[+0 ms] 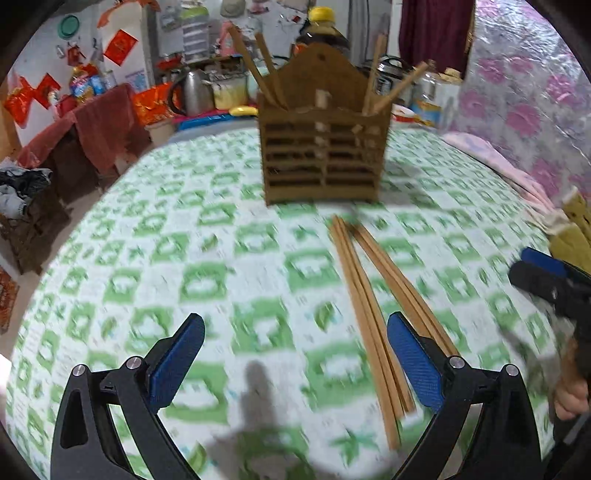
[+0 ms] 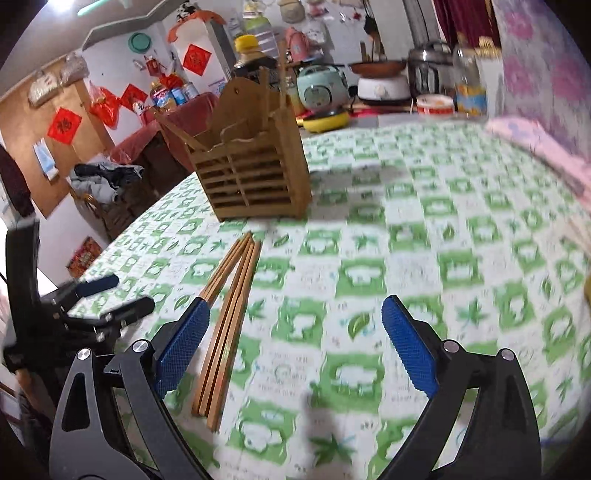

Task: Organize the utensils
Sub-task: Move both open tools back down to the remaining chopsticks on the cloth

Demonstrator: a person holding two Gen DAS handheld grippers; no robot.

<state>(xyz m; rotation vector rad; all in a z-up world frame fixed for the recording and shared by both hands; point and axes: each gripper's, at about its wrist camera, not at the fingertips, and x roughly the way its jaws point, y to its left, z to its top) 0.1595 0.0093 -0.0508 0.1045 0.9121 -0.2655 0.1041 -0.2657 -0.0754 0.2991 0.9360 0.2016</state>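
Several wooden chopsticks (image 1: pixel 369 295) lie in a loose bundle on the green-and-white tablecloth (image 1: pixel 221 258), in front of a slatted wooden utensil holder (image 1: pixel 325 155) with a few chopsticks standing in it. My left gripper (image 1: pixel 295 363) hangs open above the cloth, its right pad beside the bundle. In the right wrist view the chopsticks (image 2: pixel 229 314) run just inside the left pad of my open right gripper (image 2: pixel 295 343), untouched. The holder (image 2: pixel 255 173) stands beyond. Each gripper shows in the other's view: the right one (image 1: pixel 543 273), the left one (image 2: pixel 110 295).
A dark bottle with a yellow cap (image 1: pixel 321 26) stands behind the holder. A kettle (image 1: pixel 192 92), a rice cooker (image 2: pixel 325 88) and jars crowd the far table edge. A pink cloth (image 2: pixel 535 147) lies at the right, and yellow wooden pieces (image 1: pixel 572 229) sit at the right edge.
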